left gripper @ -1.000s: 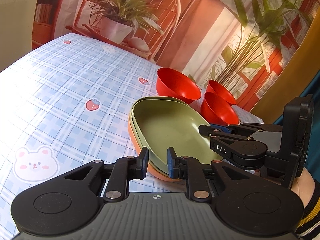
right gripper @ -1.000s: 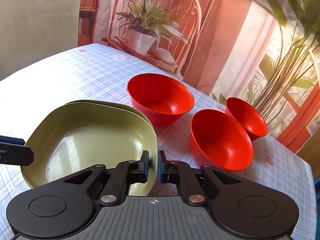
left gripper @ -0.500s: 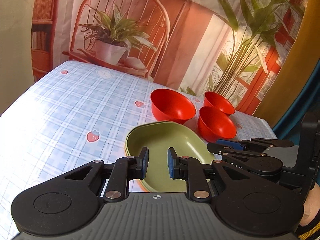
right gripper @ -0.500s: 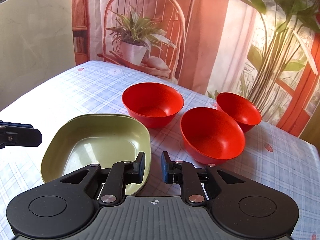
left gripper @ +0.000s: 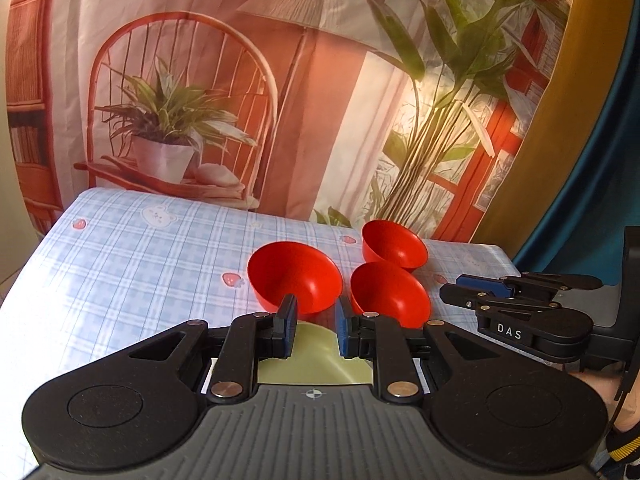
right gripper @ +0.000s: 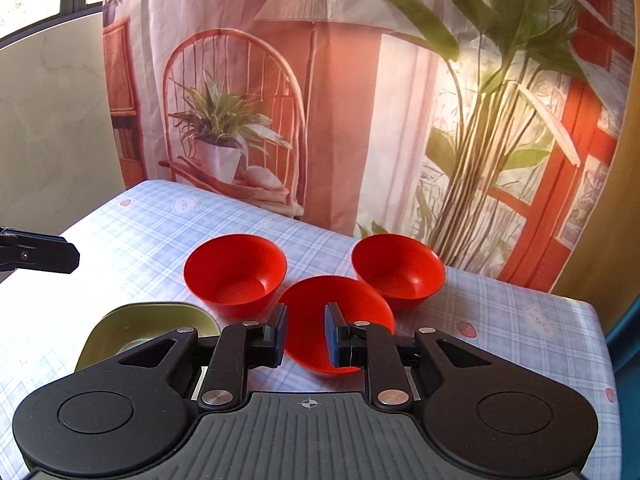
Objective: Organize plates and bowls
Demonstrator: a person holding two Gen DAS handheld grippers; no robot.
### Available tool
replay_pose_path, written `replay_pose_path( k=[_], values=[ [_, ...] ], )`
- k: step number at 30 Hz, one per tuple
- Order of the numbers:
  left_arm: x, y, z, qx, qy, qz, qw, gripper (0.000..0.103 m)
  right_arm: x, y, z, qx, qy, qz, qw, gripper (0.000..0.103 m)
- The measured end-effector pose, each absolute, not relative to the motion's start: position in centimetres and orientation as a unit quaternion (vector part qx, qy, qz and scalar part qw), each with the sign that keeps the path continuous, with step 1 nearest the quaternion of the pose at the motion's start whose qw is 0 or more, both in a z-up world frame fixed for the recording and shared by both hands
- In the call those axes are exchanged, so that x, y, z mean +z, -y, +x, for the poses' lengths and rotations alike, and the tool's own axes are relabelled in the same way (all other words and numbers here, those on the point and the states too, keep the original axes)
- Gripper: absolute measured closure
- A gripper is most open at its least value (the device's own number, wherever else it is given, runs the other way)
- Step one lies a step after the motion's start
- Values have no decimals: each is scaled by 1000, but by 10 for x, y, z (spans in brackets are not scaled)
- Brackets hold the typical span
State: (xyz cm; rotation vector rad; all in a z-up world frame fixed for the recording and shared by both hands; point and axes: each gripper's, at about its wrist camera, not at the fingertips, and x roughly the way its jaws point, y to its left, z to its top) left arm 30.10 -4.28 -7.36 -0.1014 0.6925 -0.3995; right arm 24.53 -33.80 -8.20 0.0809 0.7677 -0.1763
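So both tongs are released, holding nothing. The left tongs (left gripper: 316, 330) hover right over the green plate (left gripper: 316, 360), with three red bowls (right gripper: 236, 272) just ahead on the counter (left gripper: 140, 264). The right tongs (right gripper: 306, 334) sit above the nearest bowl (right gripper: 308, 320).

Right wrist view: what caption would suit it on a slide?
Open right gripper hovers before three red bowls beside a green plate.
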Motion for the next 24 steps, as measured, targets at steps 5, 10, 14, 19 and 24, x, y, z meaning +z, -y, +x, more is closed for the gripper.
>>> replay_pose_path(
  k=[5,10,14,19,24],
  values=[
    [-56,46,322,-200,-326,-27,923,82,-67,349,253,-94,-366,39,925,84],
    [-42,48,340,-208,-315,-15,926,82,-59,358,264,-101,-361,44,926,84],
    [-43,48,355,-207,-320,-15,924,82,-59,361,277,-100,-361,47,926,84],
    [-59,45,374,-200,-342,-21,918,82,-67,361,291,-93,-365,52,925,84],
    [-84,42,393,-190,-370,-33,909,82,-82,359,303,-85,-375,60,921,84]
  ],
)
